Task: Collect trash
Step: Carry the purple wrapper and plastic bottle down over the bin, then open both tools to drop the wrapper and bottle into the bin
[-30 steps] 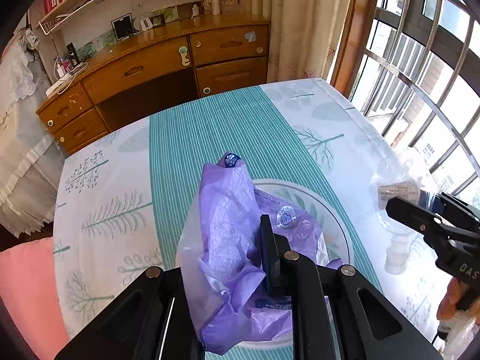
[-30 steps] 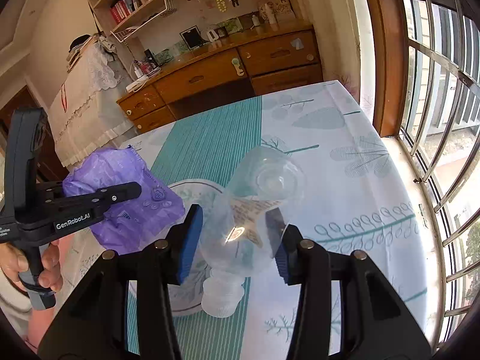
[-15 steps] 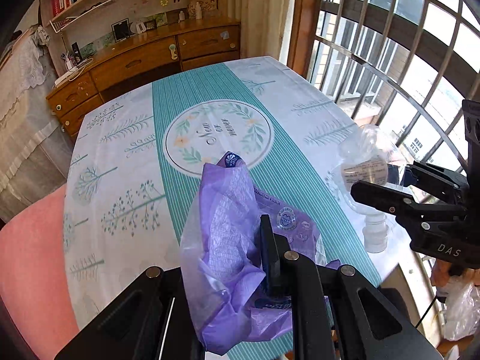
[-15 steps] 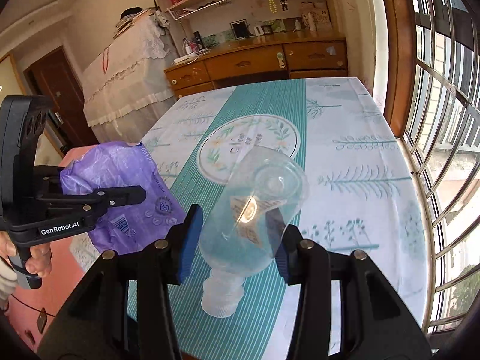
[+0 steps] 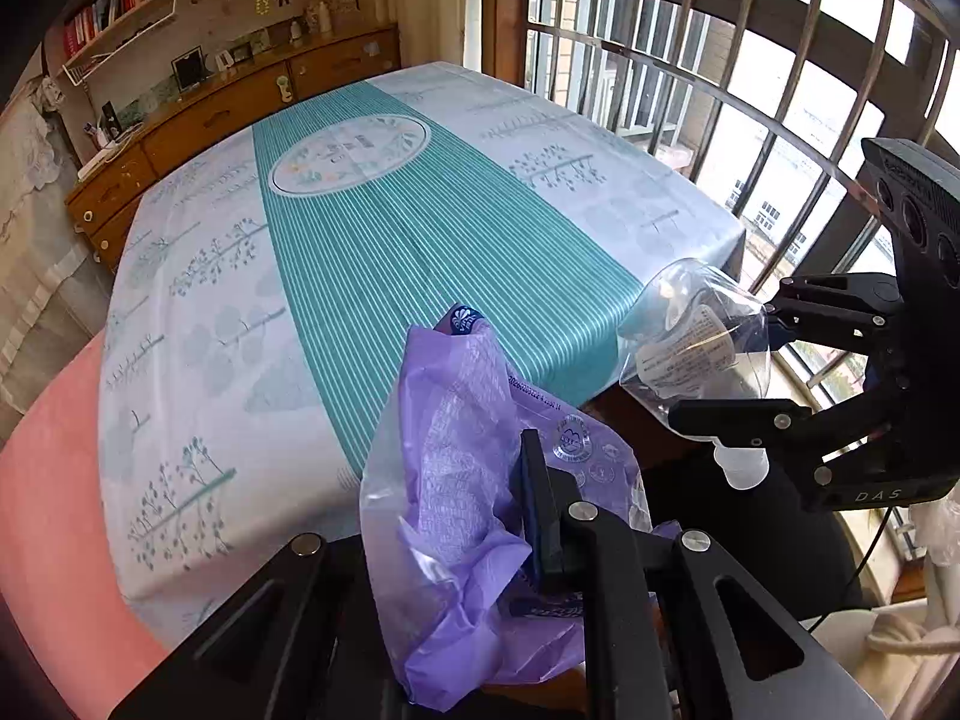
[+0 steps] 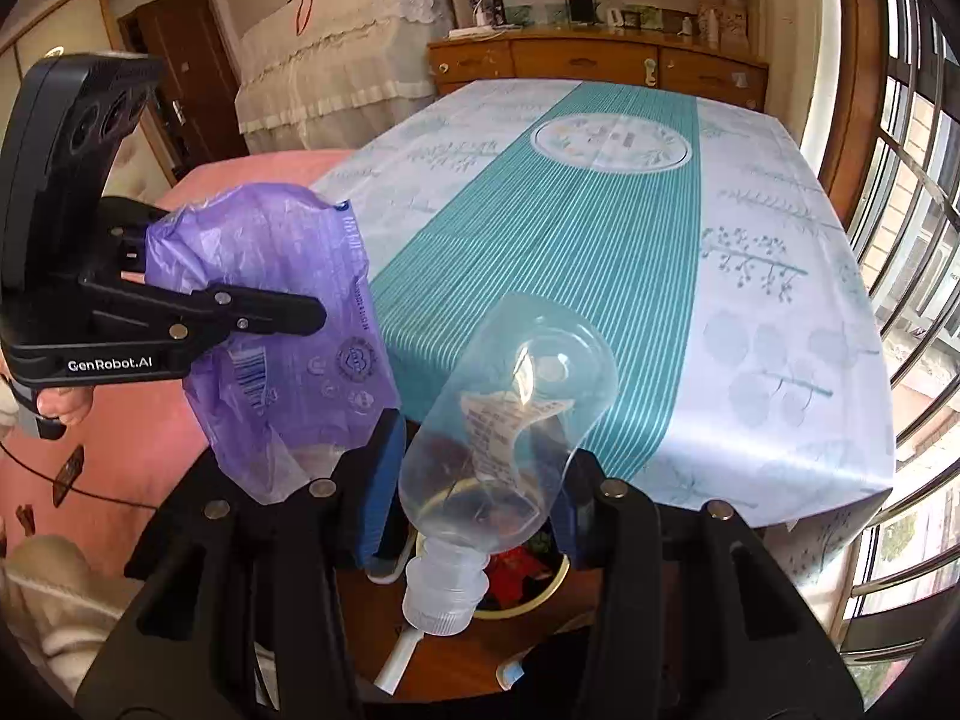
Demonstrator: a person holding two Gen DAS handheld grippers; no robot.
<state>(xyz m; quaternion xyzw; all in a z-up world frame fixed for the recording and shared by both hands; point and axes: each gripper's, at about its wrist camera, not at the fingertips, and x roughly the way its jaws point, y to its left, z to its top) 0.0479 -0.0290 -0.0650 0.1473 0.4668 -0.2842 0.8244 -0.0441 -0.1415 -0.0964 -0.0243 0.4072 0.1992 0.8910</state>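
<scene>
- The left gripper (image 5: pixel 480 516) has its fingers closed narrow on a crumpled purple plastic wrapper (image 5: pixel 474 468), which bulges up and out past the fingertips.
- The right gripper (image 6: pixel 474 474) clamps a clear plastic bottle (image 6: pixel 510 426) between its blue finger pads (image 6: pixel 378 480); the bottle's white capped neck points down toward the gripper body and its rounded base tilts up beyond the fingertips.
- Below the right fingers, under the bottle, sits a round bin (image 6: pixel 540 591) with a pale rim and coloured scraps inside, on a brown floor.
- In the right wrist view the wrapper hangs to the left of the bottle, near it; whether they touch I cannot tell.
- Ahead of both pairs of fingers lies the worktop (image 5: pixel 384 252), covered by a white cloth with a teal striped band.
- Beyond it stands a wooden dresser (image 6: pixel 600 63).
</scene>
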